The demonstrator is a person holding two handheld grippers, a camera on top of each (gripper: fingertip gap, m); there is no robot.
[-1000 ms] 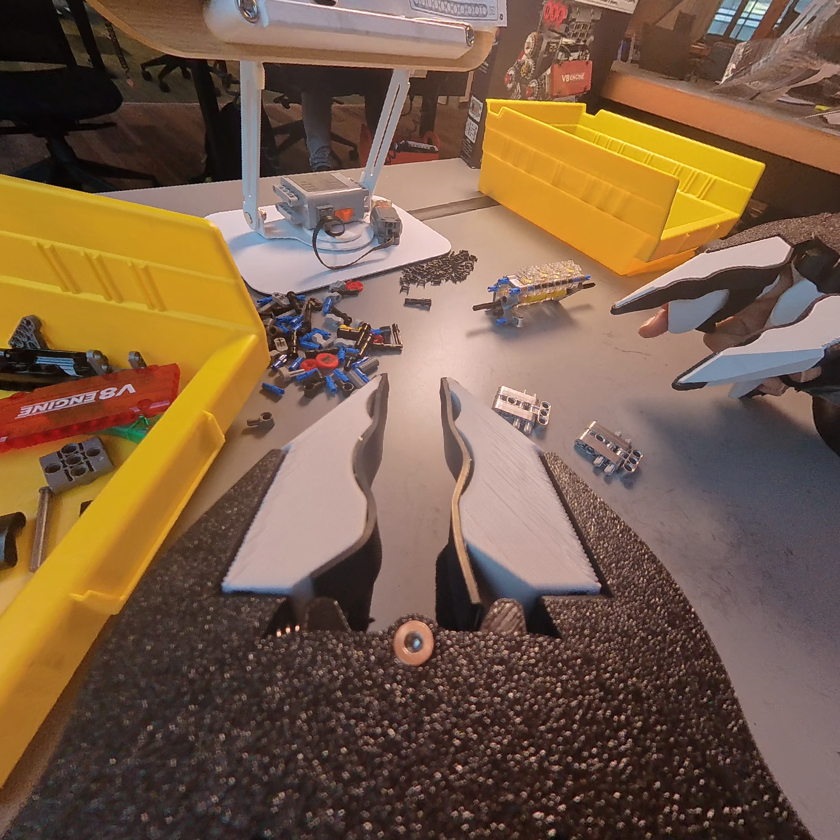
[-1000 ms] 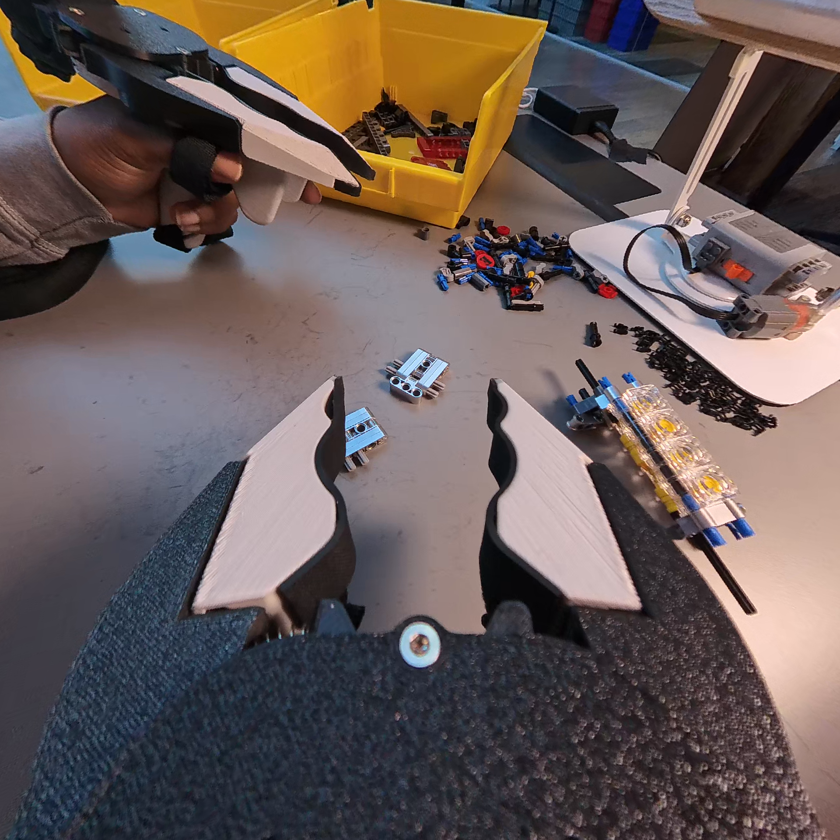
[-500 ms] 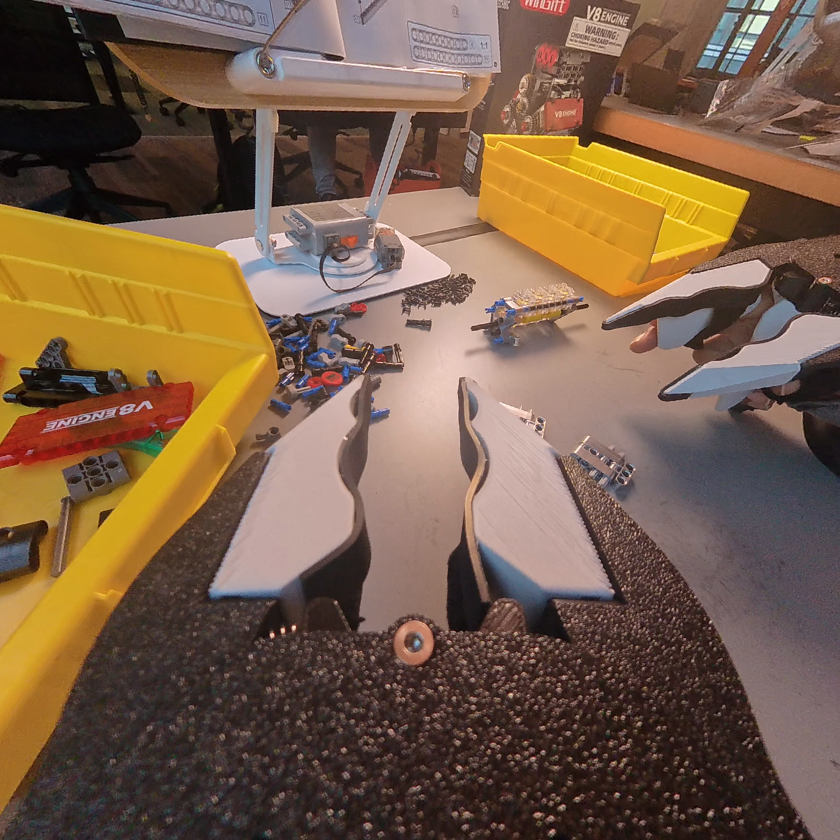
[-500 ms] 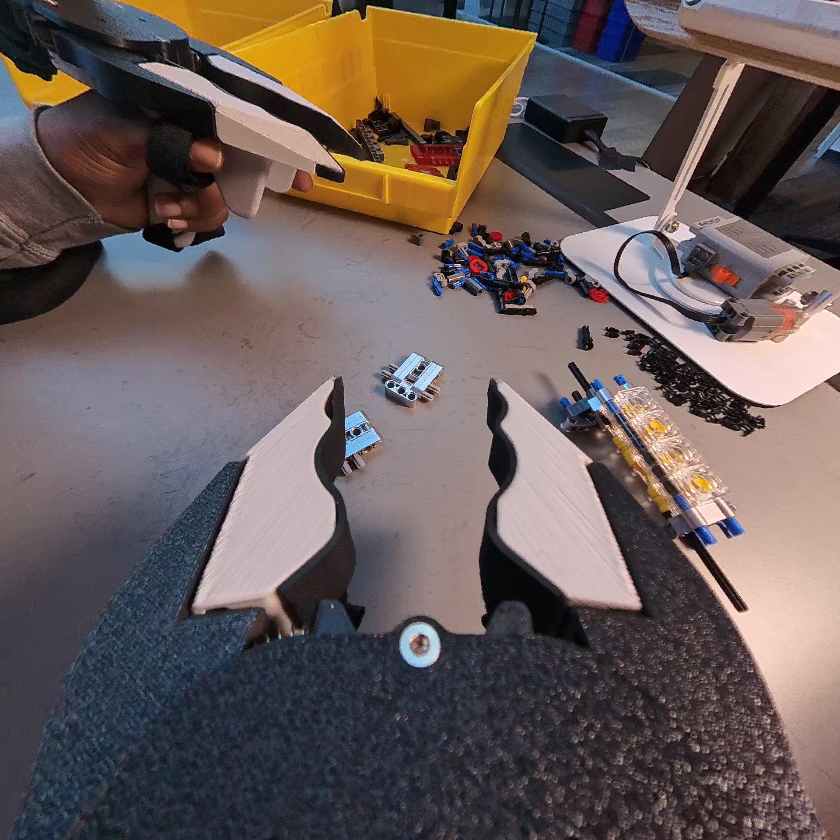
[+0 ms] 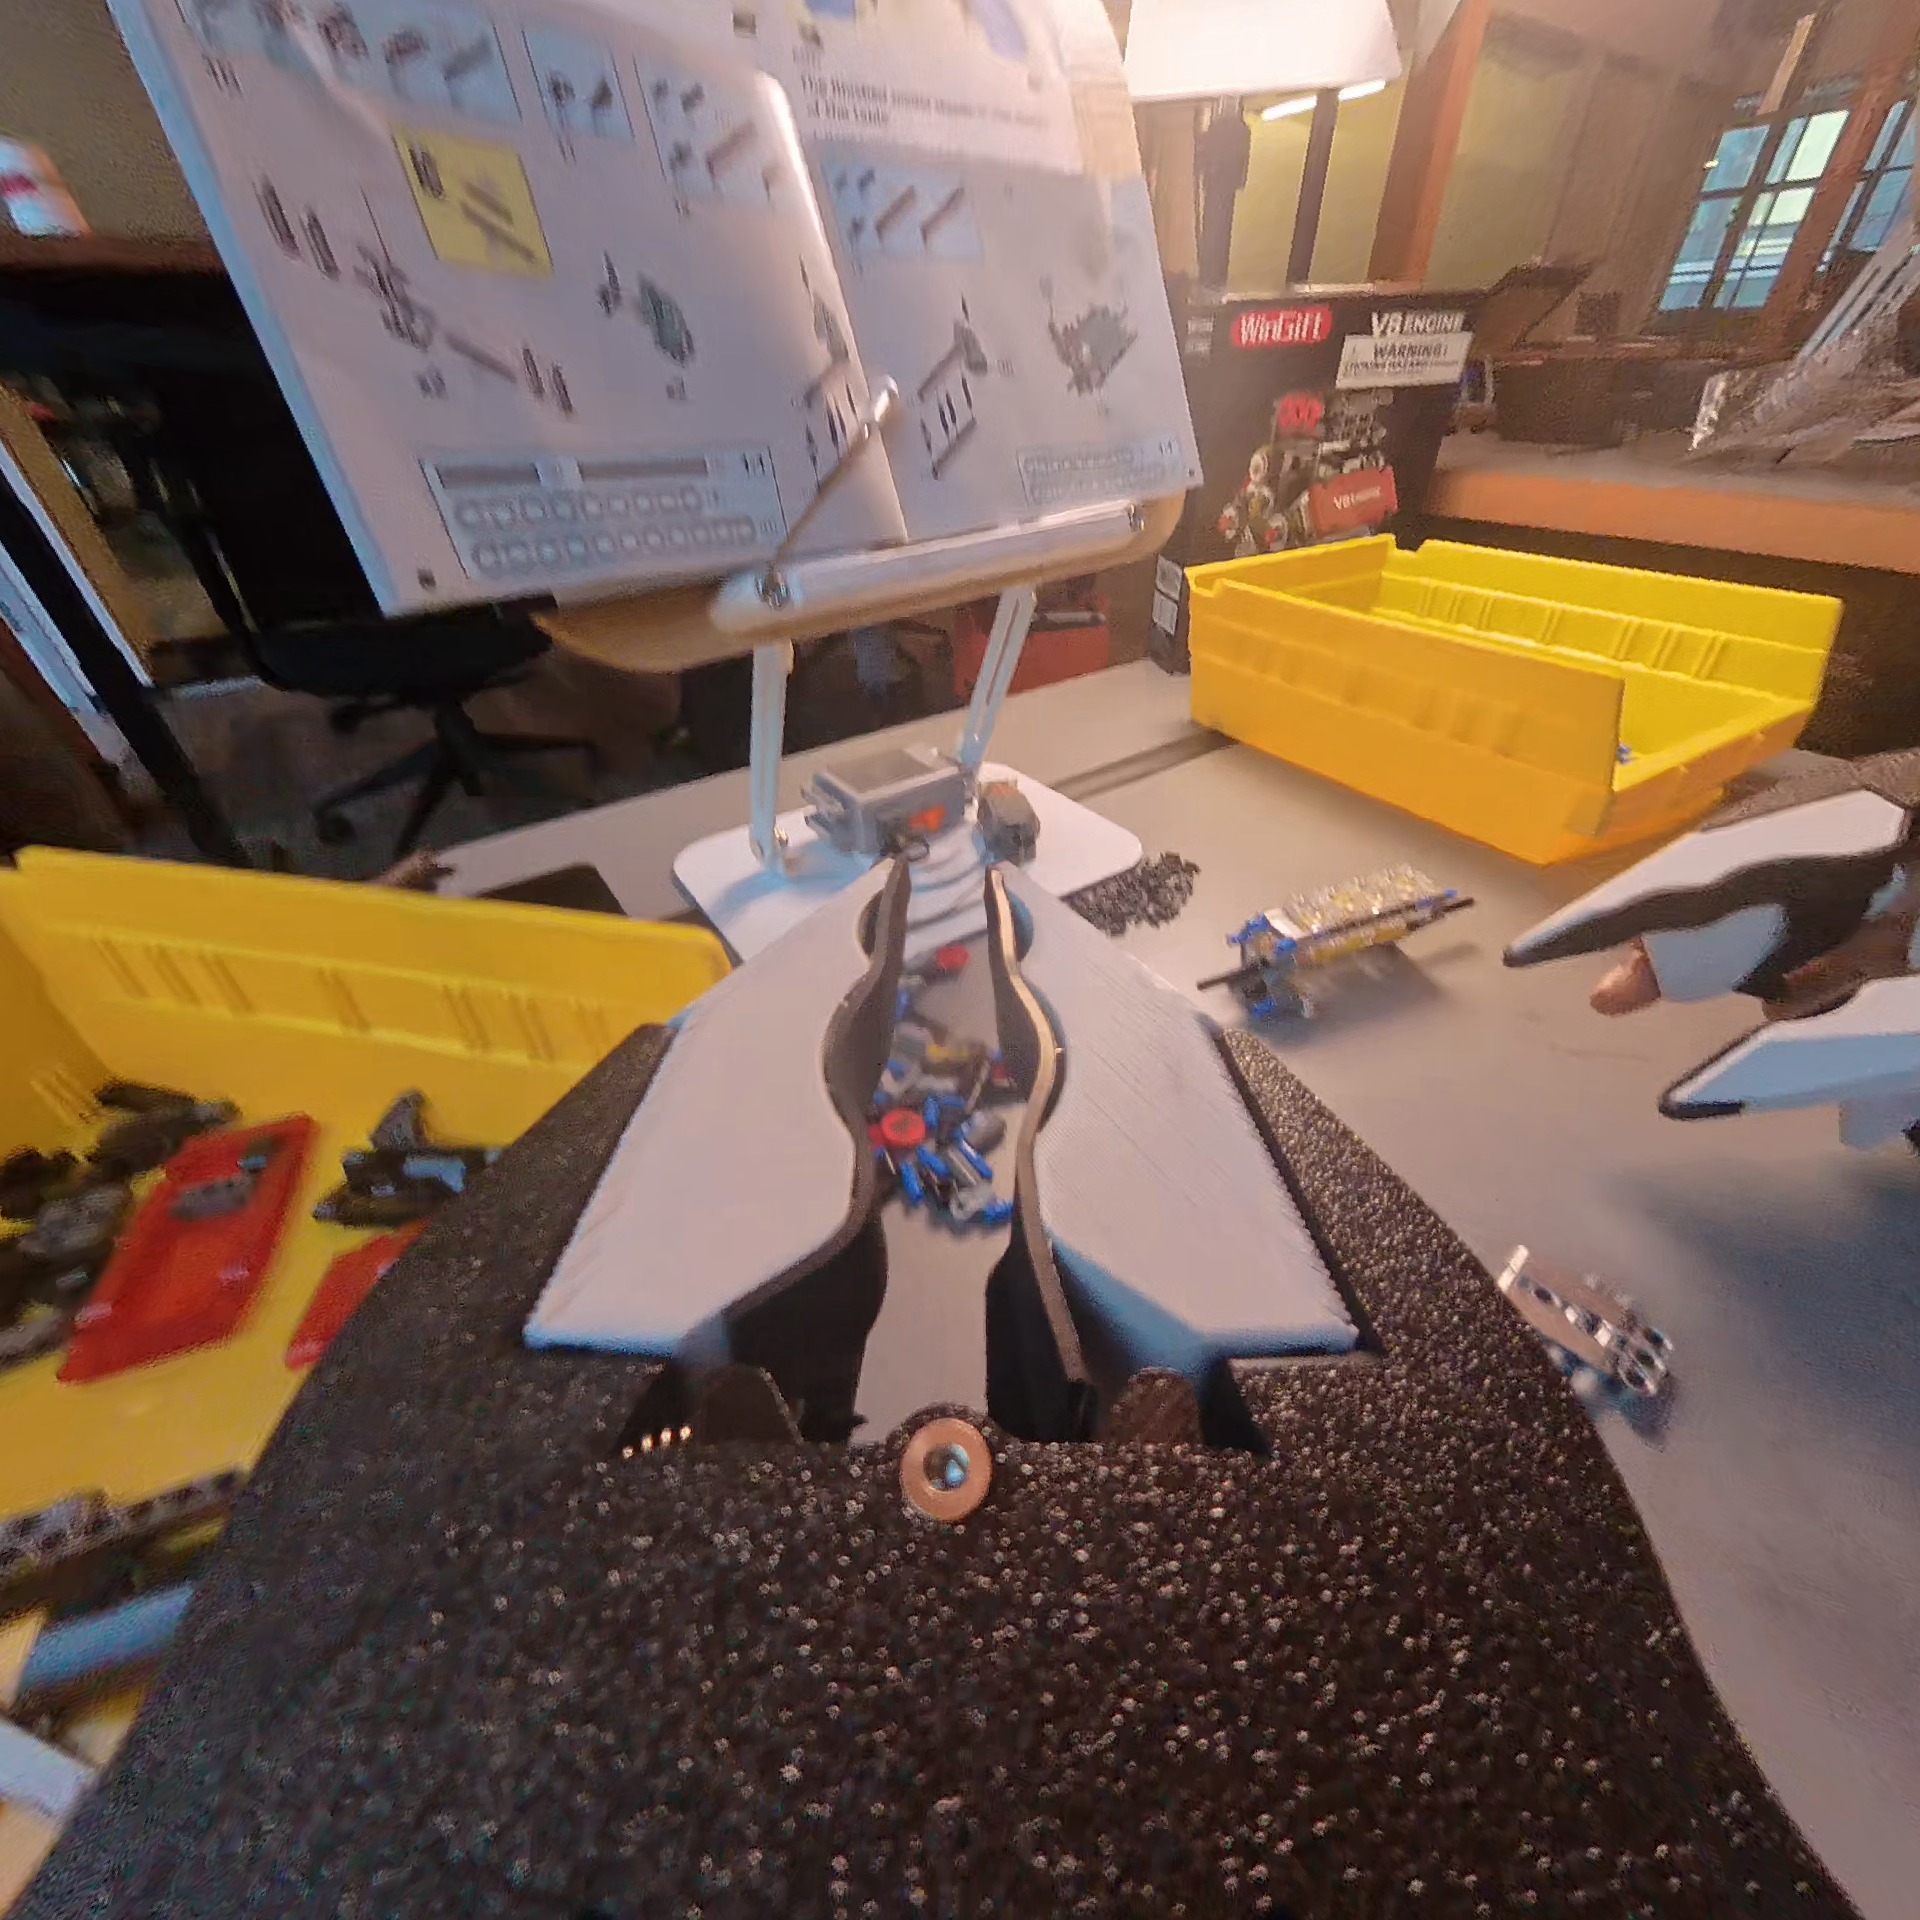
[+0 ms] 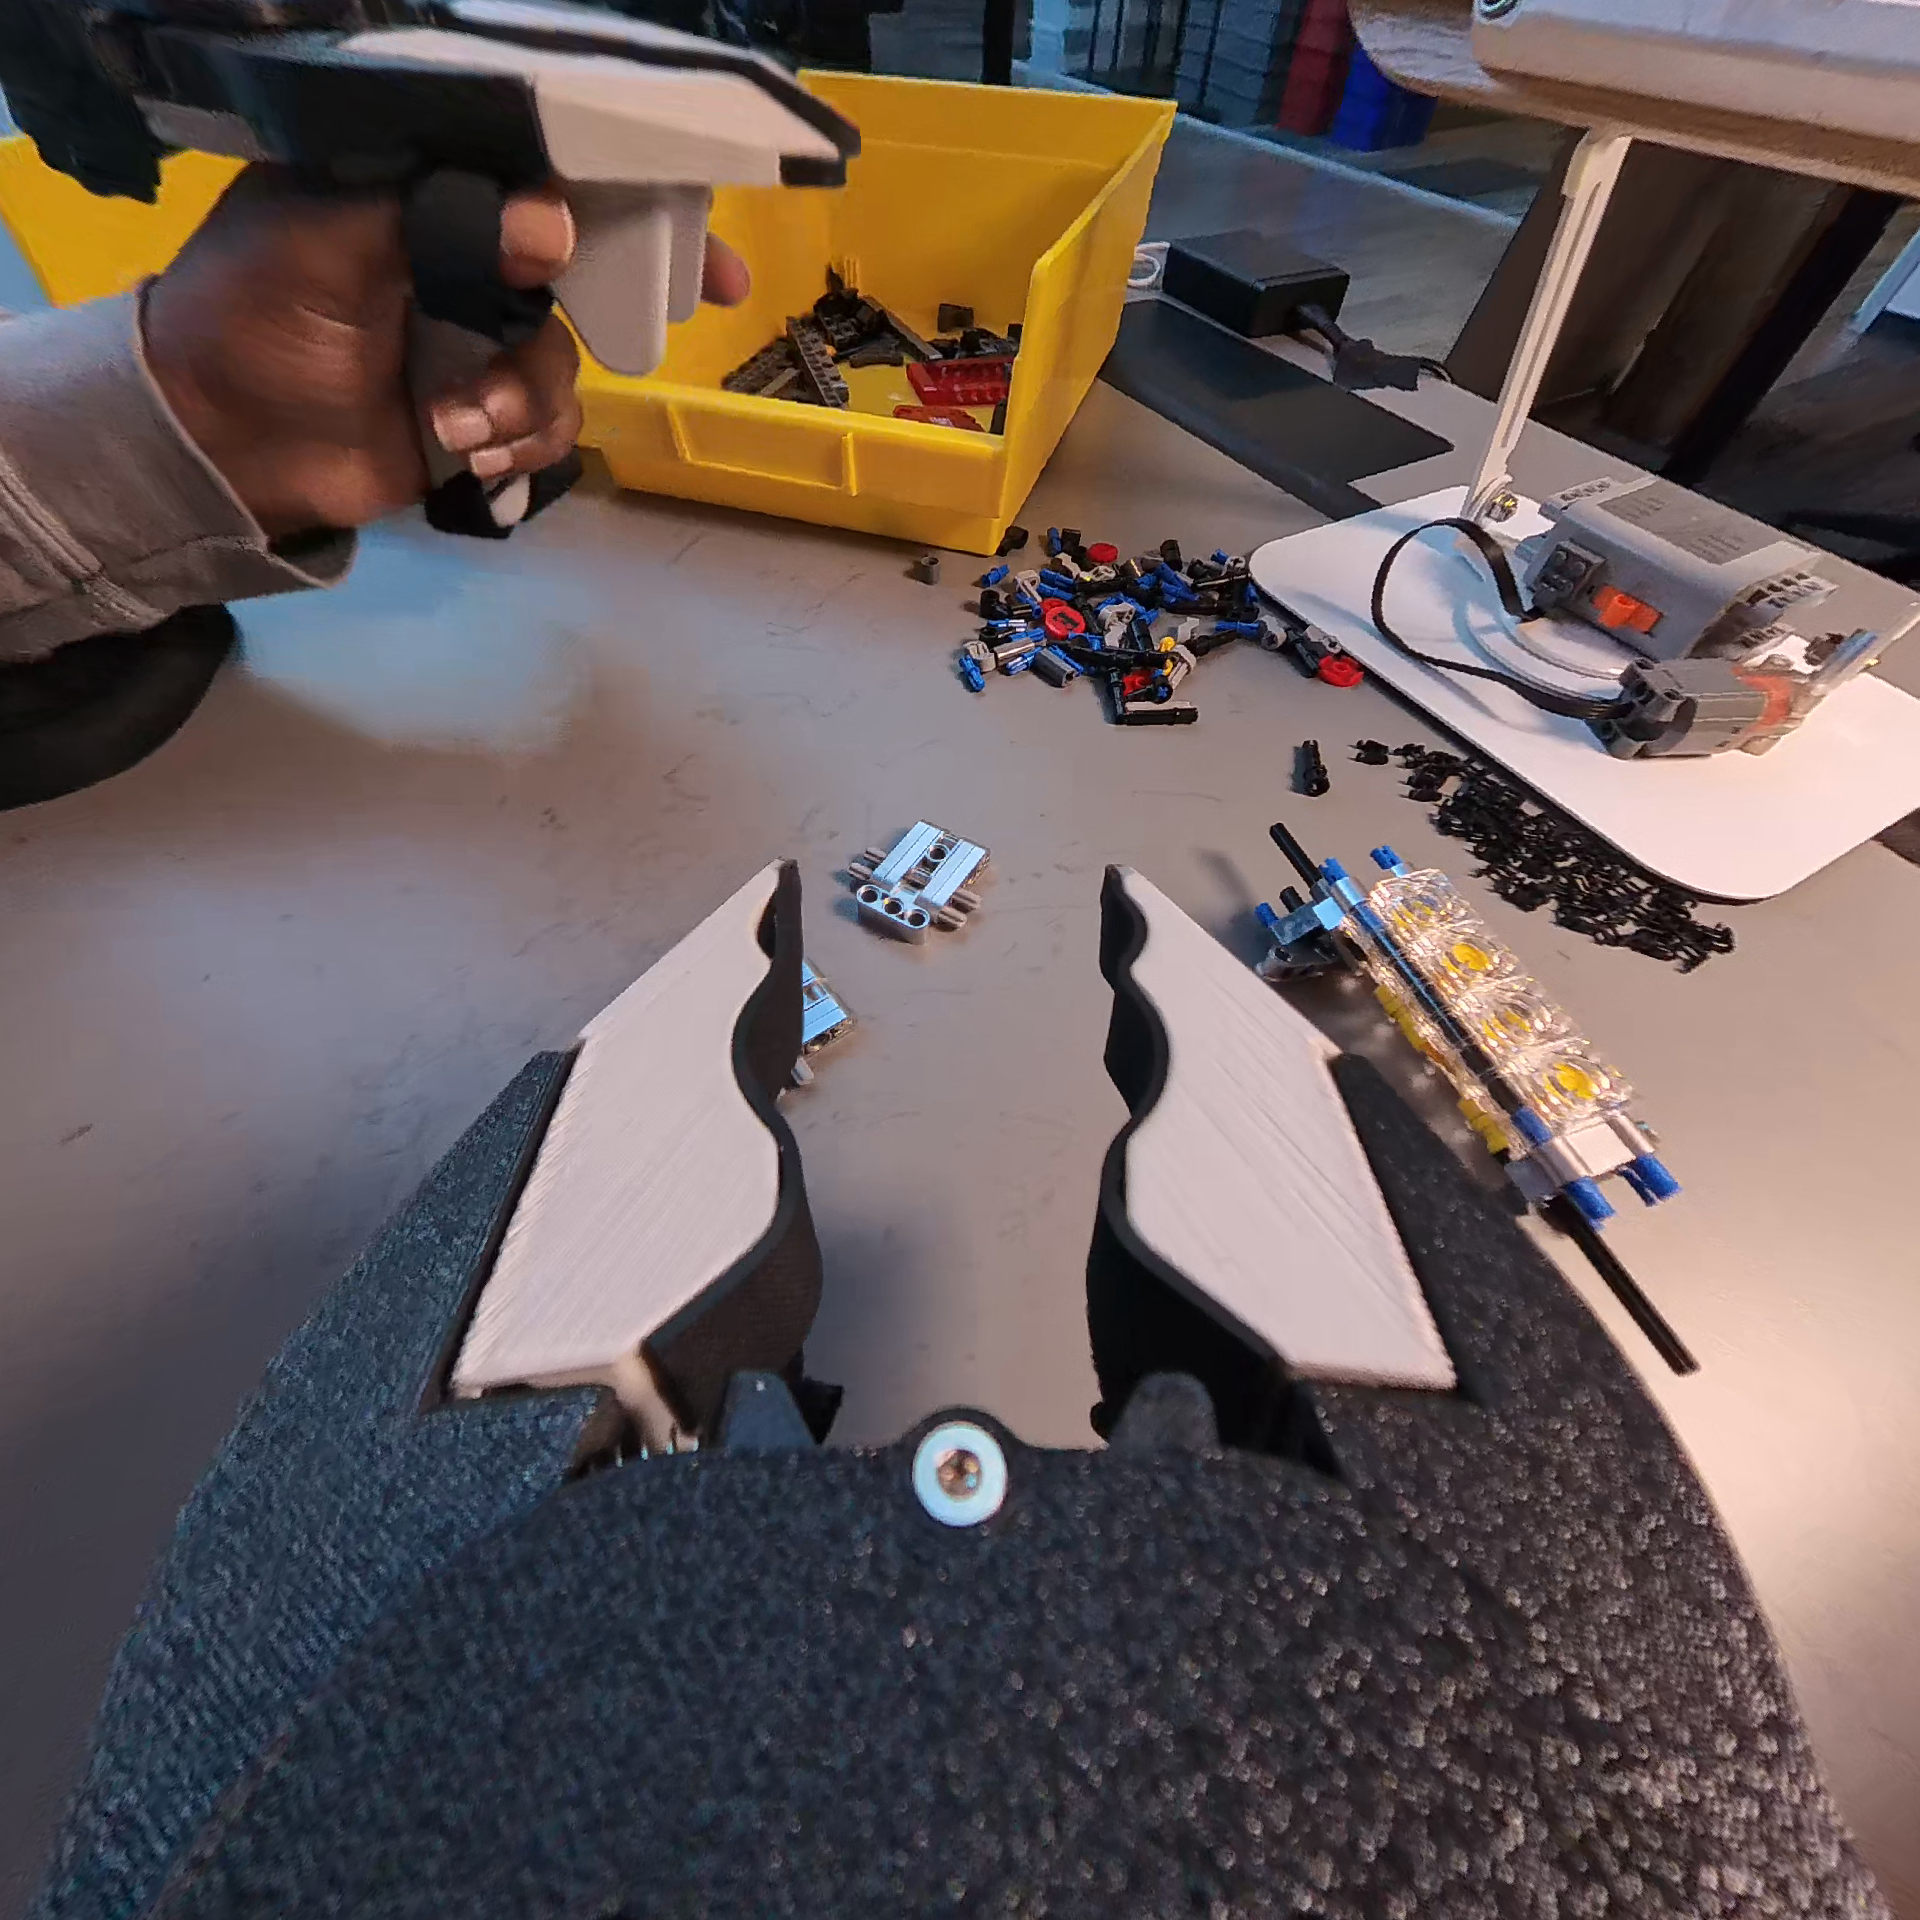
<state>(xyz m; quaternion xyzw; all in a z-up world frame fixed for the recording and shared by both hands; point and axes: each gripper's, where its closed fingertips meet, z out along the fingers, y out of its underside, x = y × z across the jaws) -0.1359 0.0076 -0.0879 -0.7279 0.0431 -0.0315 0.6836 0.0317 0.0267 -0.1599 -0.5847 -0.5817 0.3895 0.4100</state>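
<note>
My left claw [image 5: 943, 894] is up off the table [image 6: 520, 883] now, slightly spread, empty, above the loose pins [image 5: 935, 1132]. Right claw [image 6: 945, 883] is spread wide, empty; gray block [image 6: 920, 881] just ahead, clear engine piece [image 6: 1455, 1018] w/ long axis running away-left.

2 grippers: left gripper [image 5: 943, 883], right gripper [image 6: 948, 883]; 1 hand [image 6: 343, 374] seen gripping the left one. 3 yellow bins: 1 w/ black and red parts [image 6: 1081, 260], 1 more behind the hand [image 6: 62, 229], 1 at the far side of the table [image 5: 1455, 717]. On the table [image 6: 520, 831]: 2 small grey connector blocks [image 6: 920, 883], 1 clear-and-blue assembly on a black axle [image 6: 1475, 1029], 1 mixed pile of small pins [image 6: 1101, 634], 1 pile of black pins [image 6: 1548, 852], 1 book stand [image 6: 1662, 821] w/ 1 open manual [image 5: 644, 312], 1 grey battery box [image 6: 1662, 561], 1 motor [image 6: 1704, 717].
</note>
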